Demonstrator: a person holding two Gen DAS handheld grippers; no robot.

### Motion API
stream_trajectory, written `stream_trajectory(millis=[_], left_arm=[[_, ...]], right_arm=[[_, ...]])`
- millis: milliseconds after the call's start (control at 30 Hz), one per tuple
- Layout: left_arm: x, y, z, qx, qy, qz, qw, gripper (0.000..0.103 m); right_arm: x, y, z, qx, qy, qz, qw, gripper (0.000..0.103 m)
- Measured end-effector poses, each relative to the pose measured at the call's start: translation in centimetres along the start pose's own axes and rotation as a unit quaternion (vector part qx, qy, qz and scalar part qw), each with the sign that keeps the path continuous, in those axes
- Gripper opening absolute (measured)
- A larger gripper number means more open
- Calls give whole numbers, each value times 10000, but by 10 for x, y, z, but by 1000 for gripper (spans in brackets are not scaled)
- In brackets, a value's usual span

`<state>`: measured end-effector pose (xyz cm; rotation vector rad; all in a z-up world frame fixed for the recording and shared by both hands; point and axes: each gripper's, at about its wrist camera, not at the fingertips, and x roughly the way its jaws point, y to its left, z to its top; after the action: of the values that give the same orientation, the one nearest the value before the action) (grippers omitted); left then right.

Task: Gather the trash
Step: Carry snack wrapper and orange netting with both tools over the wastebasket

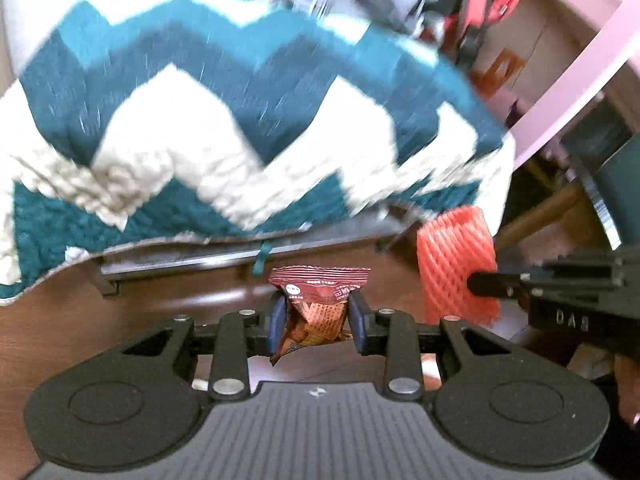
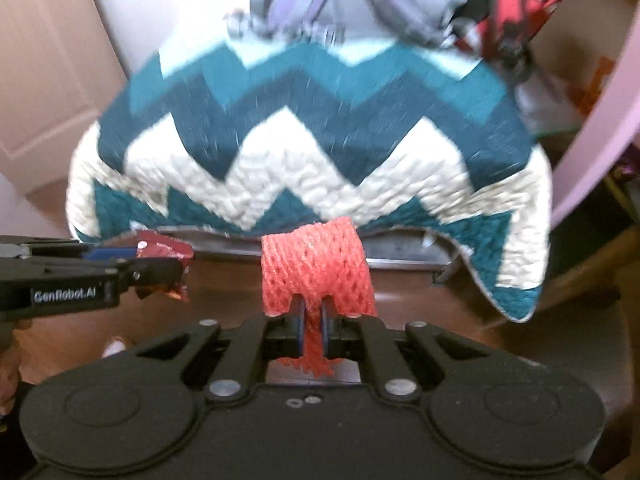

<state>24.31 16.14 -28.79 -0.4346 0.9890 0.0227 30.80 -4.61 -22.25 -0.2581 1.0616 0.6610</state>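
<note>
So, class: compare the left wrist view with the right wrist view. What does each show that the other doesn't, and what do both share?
Only the left wrist view: the left hand-held gripper pads squeezing the snack wrapper head-on.

Only the right wrist view: the right hand-held gripper pinching the orange foam net head-on, and a pale door.

Both: the zigzag blanket, wrapper and net.

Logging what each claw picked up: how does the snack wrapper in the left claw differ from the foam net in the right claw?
The snack wrapper is dark red, glossy printed foil with crimped ends; the foam net is plain orange-red open mesh. The wrapper fills a wider gap between the left claw pads; the net is pinched thin in the nearly closed right claw, fanning out beyond the pads. Both are clamped and held off the brown surface.
</note>
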Motion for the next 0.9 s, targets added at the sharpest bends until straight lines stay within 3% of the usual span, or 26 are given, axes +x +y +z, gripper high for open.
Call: stream_trajectory(millis=[433, 667, 900], left_arm=[[-121, -119, 27, 486, -1206, -330, 9910, 32], [-161, -202, 43, 921, -1602, -630, 9807, 32], [-194, -288, 63, 1447, -1969, -1053, 9640, 32]], right_arm=[[-187, -50, -14, -55, -1329, -127, 9910, 6], [-270, -90, -9, 198, -1960, -149, 9803, 6], [-336, -138, -9, 369, -2579, -554, 9639, 6]])
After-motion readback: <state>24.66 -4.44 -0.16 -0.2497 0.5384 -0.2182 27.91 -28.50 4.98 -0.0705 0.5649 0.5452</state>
